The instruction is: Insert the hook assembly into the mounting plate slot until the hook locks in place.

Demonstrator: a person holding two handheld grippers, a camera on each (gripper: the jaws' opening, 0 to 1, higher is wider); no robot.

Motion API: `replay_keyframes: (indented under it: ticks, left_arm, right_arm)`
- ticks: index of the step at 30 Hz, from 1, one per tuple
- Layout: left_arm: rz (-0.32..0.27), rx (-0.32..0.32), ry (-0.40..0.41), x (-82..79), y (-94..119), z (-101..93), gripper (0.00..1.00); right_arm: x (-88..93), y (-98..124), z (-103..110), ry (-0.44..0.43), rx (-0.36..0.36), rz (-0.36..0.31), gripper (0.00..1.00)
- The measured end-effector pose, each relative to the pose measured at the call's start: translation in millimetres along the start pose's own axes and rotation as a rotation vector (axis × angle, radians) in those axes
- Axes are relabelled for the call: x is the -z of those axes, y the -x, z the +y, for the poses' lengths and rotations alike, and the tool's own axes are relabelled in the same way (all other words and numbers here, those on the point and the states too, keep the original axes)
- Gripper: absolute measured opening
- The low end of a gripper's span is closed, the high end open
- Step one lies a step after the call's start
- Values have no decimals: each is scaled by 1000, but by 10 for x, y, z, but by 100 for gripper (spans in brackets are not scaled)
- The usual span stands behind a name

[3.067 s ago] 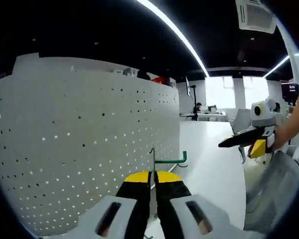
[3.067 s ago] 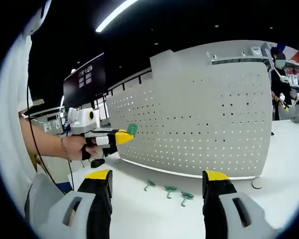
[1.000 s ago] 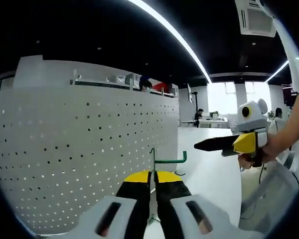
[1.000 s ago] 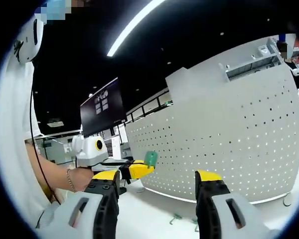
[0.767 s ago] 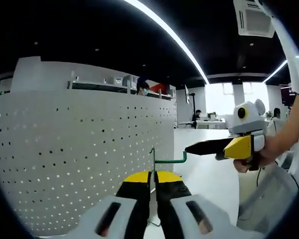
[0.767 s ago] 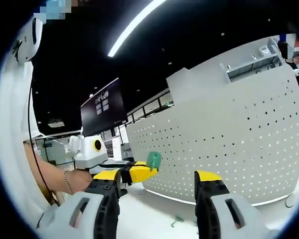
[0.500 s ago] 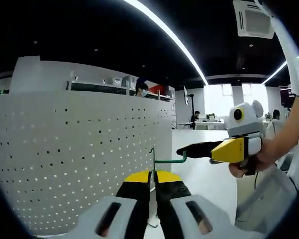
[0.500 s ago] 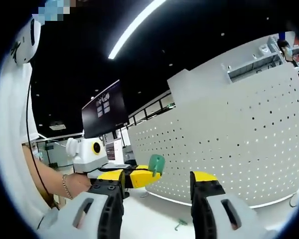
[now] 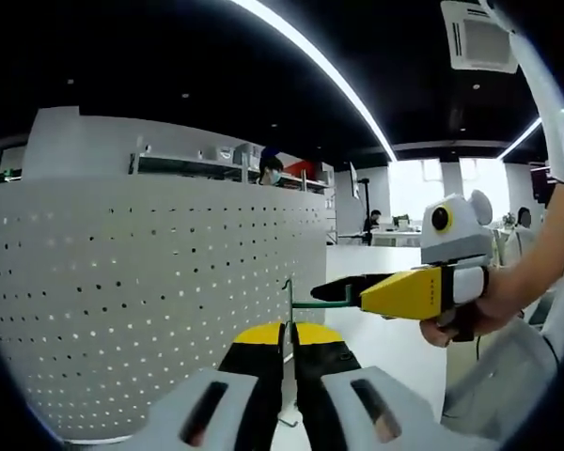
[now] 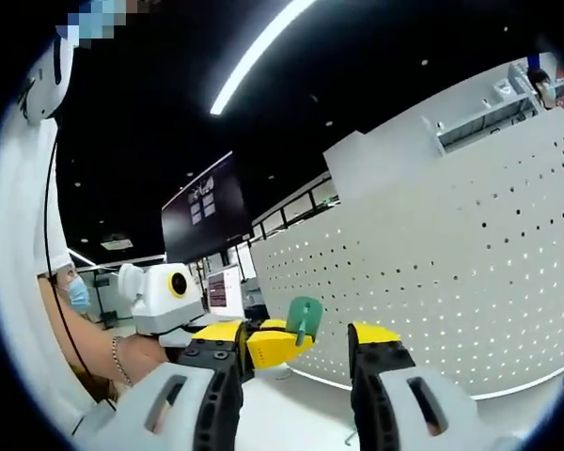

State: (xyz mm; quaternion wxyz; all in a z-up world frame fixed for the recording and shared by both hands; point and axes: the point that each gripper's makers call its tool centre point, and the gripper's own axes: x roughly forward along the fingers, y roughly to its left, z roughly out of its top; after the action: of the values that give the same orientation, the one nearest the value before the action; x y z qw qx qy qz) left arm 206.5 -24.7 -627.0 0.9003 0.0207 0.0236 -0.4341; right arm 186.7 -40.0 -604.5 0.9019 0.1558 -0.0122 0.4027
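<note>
The left gripper (image 9: 289, 340) pinches the green hook (image 9: 305, 303) by its upright stem, jaws pressed together; the hook's arm runs sideways, away from the white pegboard (image 9: 150, 301). The right gripper (image 10: 294, 349), jaws spread, brackets the hook's (image 10: 303, 318) flat green base. White table (image 9: 395, 324) lies beyond.

L gripper (image 9: 289, 331) jaws closed tight, pointing fwd, level. R gripper (image 10: 296, 343) jaws parted, reaching across from the right, tips near L tips. R hand (image 9: 470, 305) wrapped round handle.
</note>
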Motion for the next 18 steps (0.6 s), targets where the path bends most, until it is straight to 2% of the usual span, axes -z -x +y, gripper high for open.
replay_keyframes:
  ticks: [14, 18]
  left_arm:
    - [-12, -3, 0, -37, 15, -22, 2]
    - [-15, -4, -1, -50, 25, -34, 2]
  right_arm:
    - [15, -63, 53, -7, -9, 2, 29]
    - [29, -83, 65, -10, -12, 5, 23]
